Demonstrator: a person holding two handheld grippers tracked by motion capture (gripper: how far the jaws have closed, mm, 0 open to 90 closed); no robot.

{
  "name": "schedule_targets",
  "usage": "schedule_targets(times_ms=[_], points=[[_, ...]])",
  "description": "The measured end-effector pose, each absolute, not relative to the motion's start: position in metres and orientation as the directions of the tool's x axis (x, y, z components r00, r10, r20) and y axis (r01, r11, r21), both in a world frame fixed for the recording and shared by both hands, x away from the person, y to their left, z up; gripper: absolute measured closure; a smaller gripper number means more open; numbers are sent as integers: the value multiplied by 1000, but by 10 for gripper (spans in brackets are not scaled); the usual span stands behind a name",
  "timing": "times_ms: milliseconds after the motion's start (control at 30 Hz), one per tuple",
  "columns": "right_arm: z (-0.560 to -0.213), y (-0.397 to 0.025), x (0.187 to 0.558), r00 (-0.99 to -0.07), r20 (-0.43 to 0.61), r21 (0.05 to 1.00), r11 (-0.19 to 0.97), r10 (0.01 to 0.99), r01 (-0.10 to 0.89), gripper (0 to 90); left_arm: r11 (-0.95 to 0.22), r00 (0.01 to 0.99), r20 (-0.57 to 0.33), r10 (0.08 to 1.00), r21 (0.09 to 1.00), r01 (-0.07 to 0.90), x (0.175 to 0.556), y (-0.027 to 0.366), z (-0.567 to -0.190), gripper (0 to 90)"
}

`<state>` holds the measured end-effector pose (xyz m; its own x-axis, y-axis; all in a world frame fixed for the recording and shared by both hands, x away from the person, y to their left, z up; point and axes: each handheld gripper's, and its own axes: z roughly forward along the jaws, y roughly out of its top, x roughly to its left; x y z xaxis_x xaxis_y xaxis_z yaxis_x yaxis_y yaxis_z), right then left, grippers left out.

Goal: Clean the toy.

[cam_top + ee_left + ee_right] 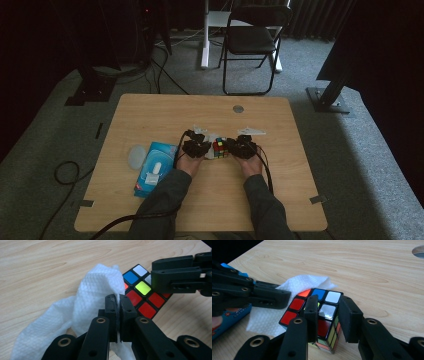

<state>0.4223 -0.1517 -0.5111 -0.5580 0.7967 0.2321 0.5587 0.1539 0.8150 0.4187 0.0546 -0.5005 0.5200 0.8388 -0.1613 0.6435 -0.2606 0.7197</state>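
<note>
The left tongs (117, 312) pinch a white wet wipe (92, 297) against the Rubik's cube (319, 312) mid-desk (150, 110); the right tongs (328, 315) straddle the cube, jaws partly open. Wiping looks barely underway.

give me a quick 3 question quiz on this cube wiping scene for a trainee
1. True or false: the left claw is shut on the white textured paper wipe.
2. Which claw has its jaws on either side of the multicoloured puzzle cube? A) left B) right C) neither
3. Fill in: the blue wipes packet lies on the light wooden table to the person's ____ of the cube.

Key
1. True; the wipe is pinched between its closed jaws.
2. B; whether the jaws press the cube cannot be told.
3. Left.
</note>
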Motion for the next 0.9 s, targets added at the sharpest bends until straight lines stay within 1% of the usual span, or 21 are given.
schedule_targets(times_ms=[167,433,567,667,767,900], points=[[-512,-152,422,-554,241,815,144,797,562,699,-248,530,-170,831,739,626,420,58,-508,876],[-512,-152,422,-550,248,814,137,797,565,701,-281,538,-136,832,734,619,423,62,-511,876],[-512,-152,421,-551,251,814,135,796,565,703,-328,570,-103,815,730,600,422,63,-513,876],[-512,-152,420,-551,252,815,133,796,564,703,-339,584,-100,806,731,593,423,67,-513,875],[-512,-152,420,-549,252,815,132,797,564,703,-365,617,-94,781,733,574,424,71,-514,874],[-513,-152,420,-548,252,815,130,798,565,703,-378,628,-82,774,736,562,424,76,-514,874]])
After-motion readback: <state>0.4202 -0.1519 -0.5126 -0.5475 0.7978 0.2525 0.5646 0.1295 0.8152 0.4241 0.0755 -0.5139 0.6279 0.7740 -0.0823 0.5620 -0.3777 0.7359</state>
